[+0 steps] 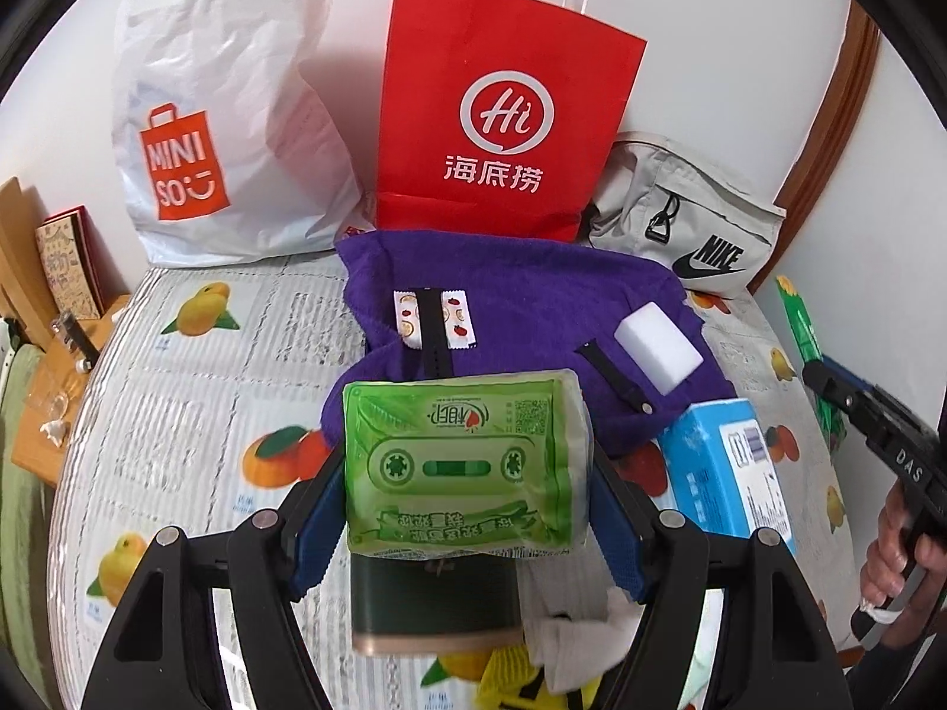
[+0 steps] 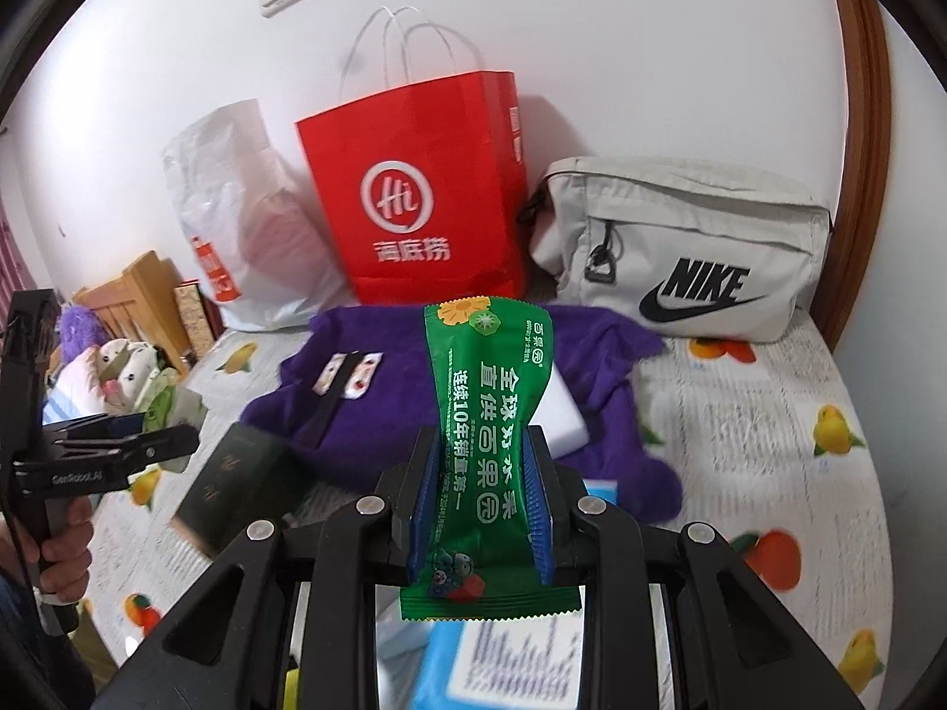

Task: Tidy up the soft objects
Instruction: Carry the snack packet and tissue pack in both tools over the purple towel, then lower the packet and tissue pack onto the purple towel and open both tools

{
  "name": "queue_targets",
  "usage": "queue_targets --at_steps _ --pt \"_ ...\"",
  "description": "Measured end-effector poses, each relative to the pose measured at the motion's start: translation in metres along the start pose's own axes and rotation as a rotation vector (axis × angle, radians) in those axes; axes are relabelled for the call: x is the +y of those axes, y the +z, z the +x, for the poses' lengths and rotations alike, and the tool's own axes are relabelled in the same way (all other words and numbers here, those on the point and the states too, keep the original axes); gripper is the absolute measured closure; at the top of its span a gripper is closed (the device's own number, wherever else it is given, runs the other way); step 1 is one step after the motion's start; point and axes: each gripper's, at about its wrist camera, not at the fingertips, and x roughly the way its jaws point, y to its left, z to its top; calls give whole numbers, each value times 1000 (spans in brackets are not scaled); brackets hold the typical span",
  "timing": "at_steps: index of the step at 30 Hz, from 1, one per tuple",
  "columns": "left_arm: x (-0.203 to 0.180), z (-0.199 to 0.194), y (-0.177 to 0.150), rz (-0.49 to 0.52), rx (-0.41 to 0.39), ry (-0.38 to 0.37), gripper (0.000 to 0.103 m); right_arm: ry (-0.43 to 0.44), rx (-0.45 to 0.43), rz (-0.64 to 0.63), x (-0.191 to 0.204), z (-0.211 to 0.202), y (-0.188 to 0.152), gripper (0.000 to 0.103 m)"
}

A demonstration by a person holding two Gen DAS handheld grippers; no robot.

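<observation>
Tissue pack (image 1: 458, 461): light green w/ cassette print. Snack pouch (image 2: 488, 449): dark green, white text. Towel (image 1: 532, 302): purple. Paper bag (image 1: 503, 112): red, white logo. Bedsheet (image 1: 195, 390): white w/ fruit print.

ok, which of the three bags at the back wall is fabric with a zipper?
The grey Nike pouch, rightmost. The red paper bag has string handles; the white Miniso bag is crinkled plastic.
</observation>
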Motion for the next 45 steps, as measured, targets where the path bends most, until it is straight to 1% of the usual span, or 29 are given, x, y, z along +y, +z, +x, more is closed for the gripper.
queue_targets --at_steps 6,14,20,23,27,30,37,40,45 --pt "0 24 16 0 23 12 31 -3 6 -24 -10 28 19 75" --pt "-2 58 42 22 44 33 31 -17 62 -44 -28 75 38 75" --pt "-3 84 53 24 73 34 31 -12 115 -49 -39 111 46 75" --pt "-1 96 58 20 87 25 31 4 143 -34 -45 127 50 75" --pt "-2 111 64 31 106 33 31 8 175 -14 -52 146 51 75" --pt "-2 118 66 37 113 32 31 7 192 -7 -56 156 50 74" --pt "-3 138 66 39 169 26 31 5 242 -7 -60 174 44 73" --pt "-3 143 65 39 182 24 31 8 257 7 -63 177 43 70" --pt "-3 153 63 26 221 26 31 14 261 11 -64 178 42 69"
